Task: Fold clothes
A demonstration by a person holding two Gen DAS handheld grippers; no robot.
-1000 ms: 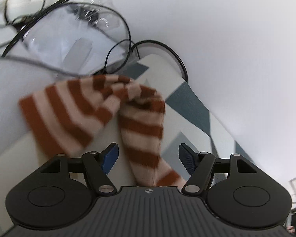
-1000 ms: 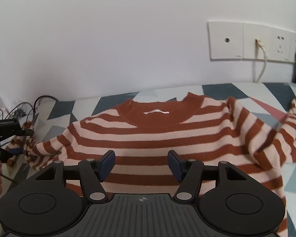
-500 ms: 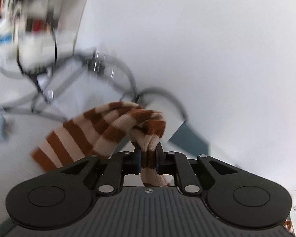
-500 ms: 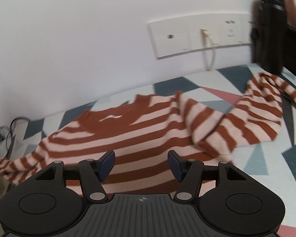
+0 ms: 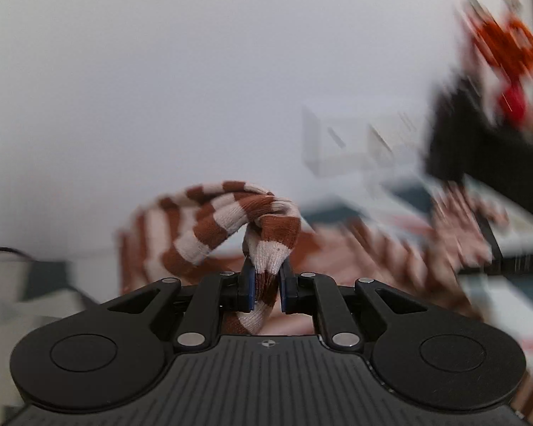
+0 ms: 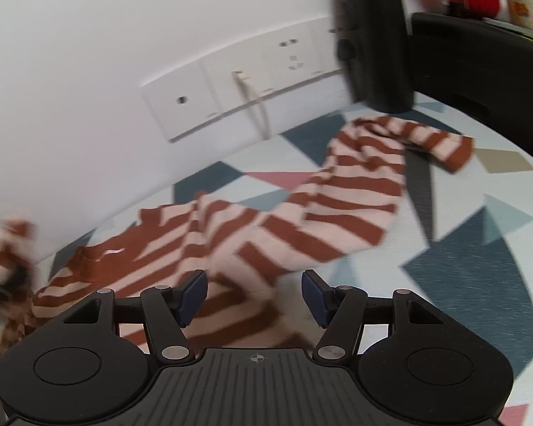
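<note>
Left sleeve pinched and lifted, right tongs waiting wide

The left gripper (image 5: 265, 289) clamps the striped sweater's (image 6: 266, 227) left sleeve (image 5: 231, 213); the right gripper (image 6: 254, 293) hovers wide and empty above its body. The sweater lies across the patterned table (image 6: 479, 266), collar toward the wall, right sleeve trailing toward the black bottle (image 6: 373, 42). The knit may slip, or drag the body askew.

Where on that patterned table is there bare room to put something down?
Bare tablecloth shows right of the sweater's flat sleeve, in front of the black bottle. A smaller strip lies between the sleeve and the wall sockets. The left is crowded: the striped sweater covers it.
</note>
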